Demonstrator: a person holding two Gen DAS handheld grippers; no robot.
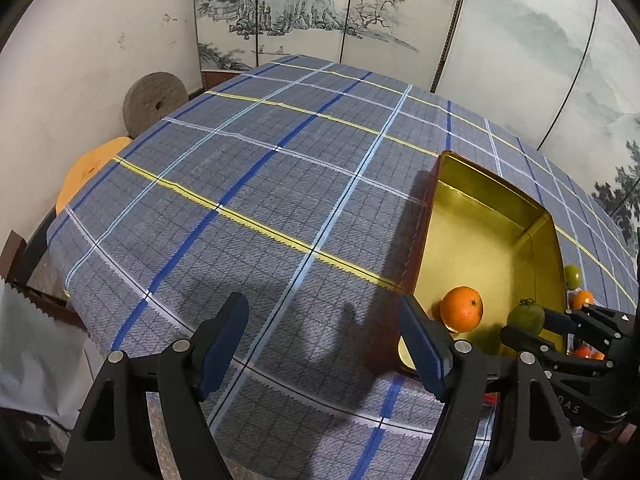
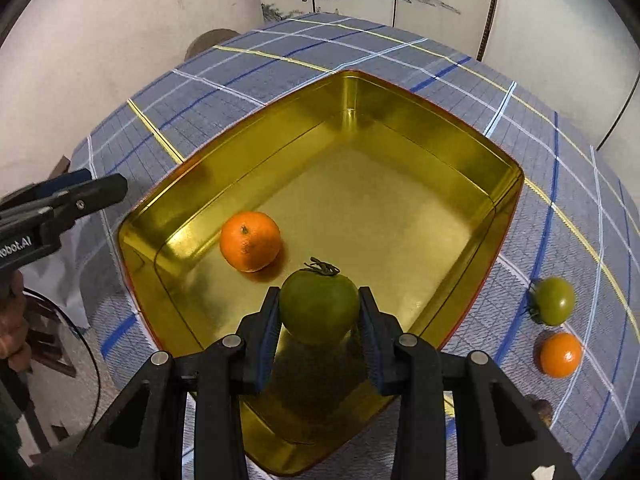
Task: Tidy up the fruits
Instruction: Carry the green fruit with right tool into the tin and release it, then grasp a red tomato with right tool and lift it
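Observation:
A gold tin tray with a red outer wall sits on the plaid tablecloth; it also shows in the left wrist view. An orange lies inside it, also seen in the left wrist view. My right gripper is shut on a green tomato and holds it over the tray's near part; the tomato shows in the left wrist view. My left gripper is open and empty over the cloth, left of the tray. A second green tomato and a second orange lie on the cloth right of the tray.
The plaid tablecloth covers a round table. A painted folding screen stands behind it. A round stone disc and an orange stool sit by the wall at the far left. The table edge drops off near me.

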